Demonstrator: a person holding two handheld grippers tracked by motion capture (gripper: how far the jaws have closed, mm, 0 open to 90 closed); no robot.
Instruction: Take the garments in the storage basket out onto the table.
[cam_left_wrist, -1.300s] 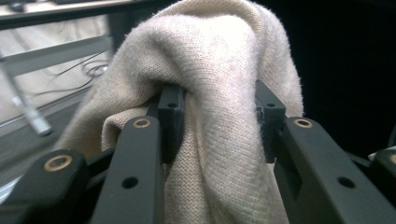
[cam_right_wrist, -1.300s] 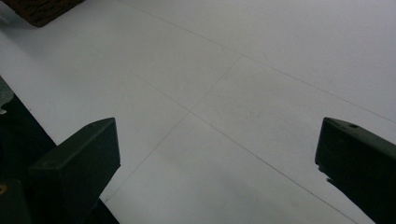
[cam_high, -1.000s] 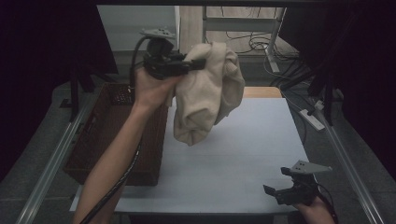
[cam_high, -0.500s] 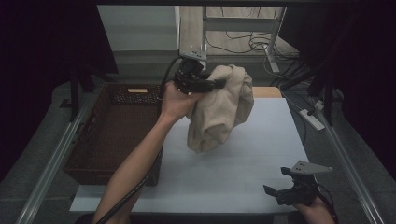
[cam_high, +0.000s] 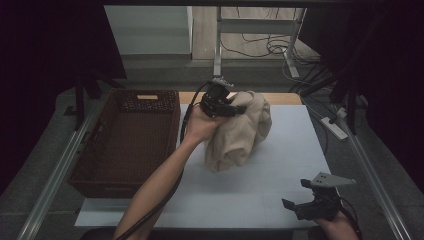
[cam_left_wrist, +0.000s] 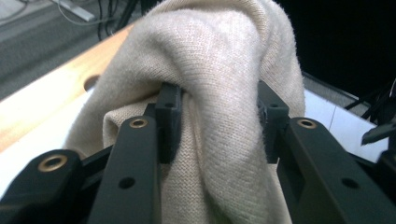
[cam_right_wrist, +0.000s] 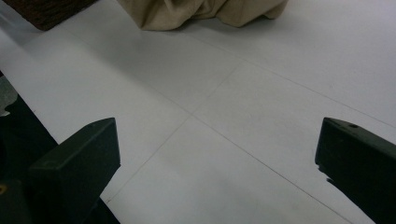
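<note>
A person's left gripper (cam_high: 239, 108) clamps a bunched fold of a beige knitted sweater (cam_high: 239, 134), the cloth squeezed between its 2 black fingers (cam_left_wrist: 169, 116). From the fingers the sweater hangs down until its lower end rests on the white table (cam_high: 280, 180), just beside a brown wicker basket (cam_high: 125, 140). Well apart, at the near edge, the right gripper (cam_high: 302, 196) sits low over bare tabletop, its 2 fingers (cam_right_wrist: 79, 158) spread wide and grasping nothing; the sweater's hem lies far ahead of them.
</note>
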